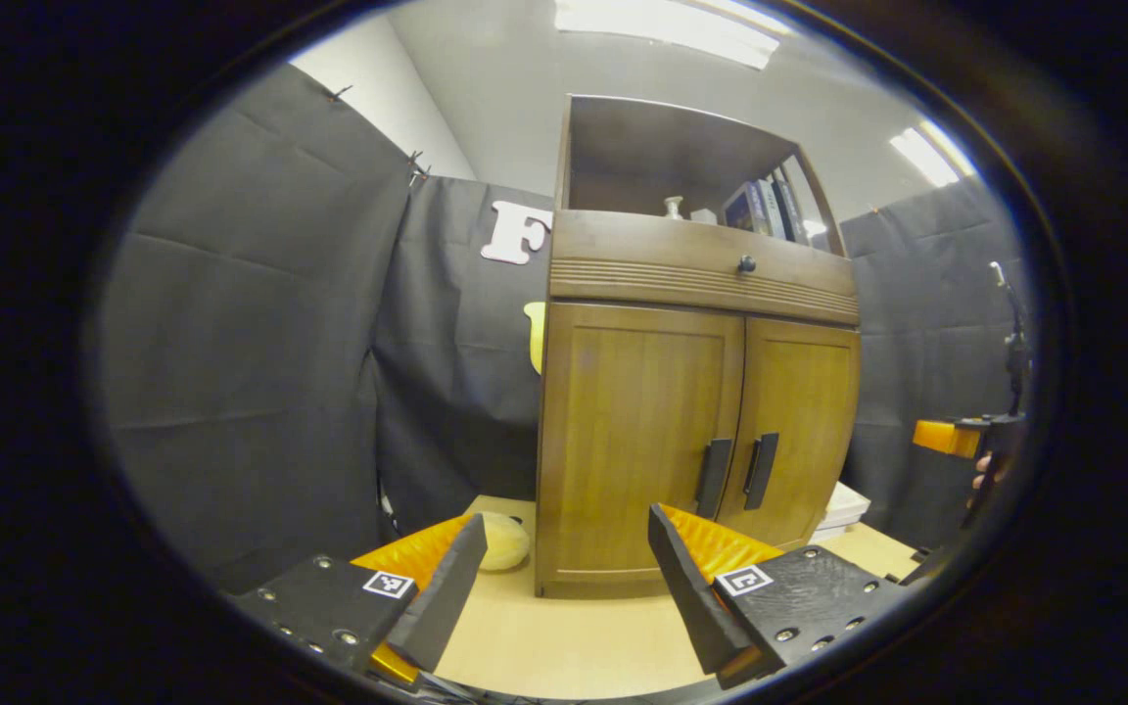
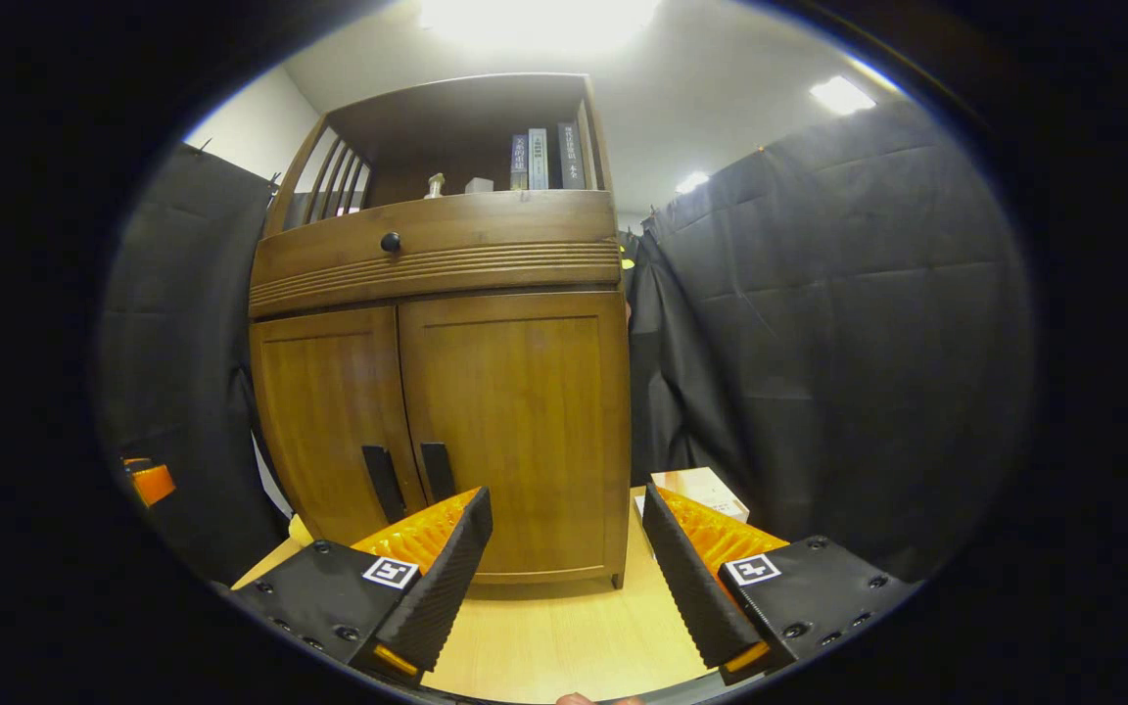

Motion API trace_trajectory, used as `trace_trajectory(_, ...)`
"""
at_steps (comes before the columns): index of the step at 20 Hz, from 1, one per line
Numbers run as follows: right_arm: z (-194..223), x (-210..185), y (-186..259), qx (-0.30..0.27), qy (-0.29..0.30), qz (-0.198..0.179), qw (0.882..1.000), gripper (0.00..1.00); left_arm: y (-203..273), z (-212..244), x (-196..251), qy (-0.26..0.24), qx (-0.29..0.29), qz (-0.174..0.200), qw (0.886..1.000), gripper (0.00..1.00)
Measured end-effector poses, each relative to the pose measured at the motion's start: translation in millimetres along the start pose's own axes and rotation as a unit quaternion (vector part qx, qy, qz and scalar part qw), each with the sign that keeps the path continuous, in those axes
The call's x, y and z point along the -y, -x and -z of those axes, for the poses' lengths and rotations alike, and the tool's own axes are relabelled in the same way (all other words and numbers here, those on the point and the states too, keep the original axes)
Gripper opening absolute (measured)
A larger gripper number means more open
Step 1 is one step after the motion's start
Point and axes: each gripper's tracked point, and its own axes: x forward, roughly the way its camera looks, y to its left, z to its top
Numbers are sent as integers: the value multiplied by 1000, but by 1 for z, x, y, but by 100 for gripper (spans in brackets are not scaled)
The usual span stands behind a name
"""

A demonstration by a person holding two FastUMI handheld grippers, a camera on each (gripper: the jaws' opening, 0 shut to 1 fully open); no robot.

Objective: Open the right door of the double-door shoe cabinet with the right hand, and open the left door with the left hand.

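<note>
A brown wooden shoe cabinet (image 1: 642,441) stands on a light wooden table, both lower doors closed. Its left door (image 1: 637,431) and right door (image 1: 799,421) each carry a dark vertical handle, left handle (image 1: 714,477) and right handle (image 1: 761,470), near the middle seam. My left gripper (image 1: 564,534) is open, a short way in front of the left door. In the right gripper view the cabinet (image 2: 446,421) shows the right door (image 2: 520,421), its handle (image 2: 438,471) and the left door's handle (image 2: 383,482). My right gripper (image 2: 564,509) is open before the right door, holding nothing.
A drawer with a round dark knob (image 1: 746,263) sits above the doors, and books (image 2: 542,160) stand in the open shelf on top. A pale round object (image 1: 505,540) lies left of the cabinet. A small box (image 2: 699,490) rests at its right. The other gripper (image 1: 956,438) shows far right.
</note>
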Motion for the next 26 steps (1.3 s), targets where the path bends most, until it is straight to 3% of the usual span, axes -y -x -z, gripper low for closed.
trace_trajectory(2, -3, -14, -1, 1, 11, -6, 1000, 98, 1, 4, -7, 6, 1, 7, 1000, 96)
trace_trajectory(4, -8, -25, -2, 9, 18, -10, 1000, 98, 4, 7, -14, 7, 3, 11, 1000, 96)
trace_trajectory(5, -11, -31, -3, 11, 16, -13, 1000, 92, 7, 10, -15, 8, 1, 13, 1000, 96)
trace_trajectory(8, -14, -53, -10, 10, 4, -27, 1000, 92, 8, 18, -32, 18, -4, 16, 1000, 96)
trace_trajectory(9, -16, -59, -13, 10, 1, -32, 999, 98, 7, 21, -35, 23, -7, 18, 1000, 96)
trace_trajectory(11, -17, -69, -21, 9, 1, -43, 999, 92, 4, 28, -37, 23, -15, 15, 1000, 96)
trace_trajectory(13, -16, -78, -33, 8, 8, -53, 999, 92, 7, 30, -41, 18, -16, 4, 1000, 95)
trace_trajectory(14, -15, -81, -39, 8, 11, -59, 998, 98, 6, 30, -42, 16, -17, -1, 1000, 95)
trace_trajectory(16, -11, -89, -55, 6, 13, -70, 997, 92, 3, 30, -45, 14, -17, -12, 1000, 95)
trace_trajectory(26, 23, -124, -141, -31, 3, -114, 993, 93, -14, 39, -57, 12, -33, -75, 997, 96)
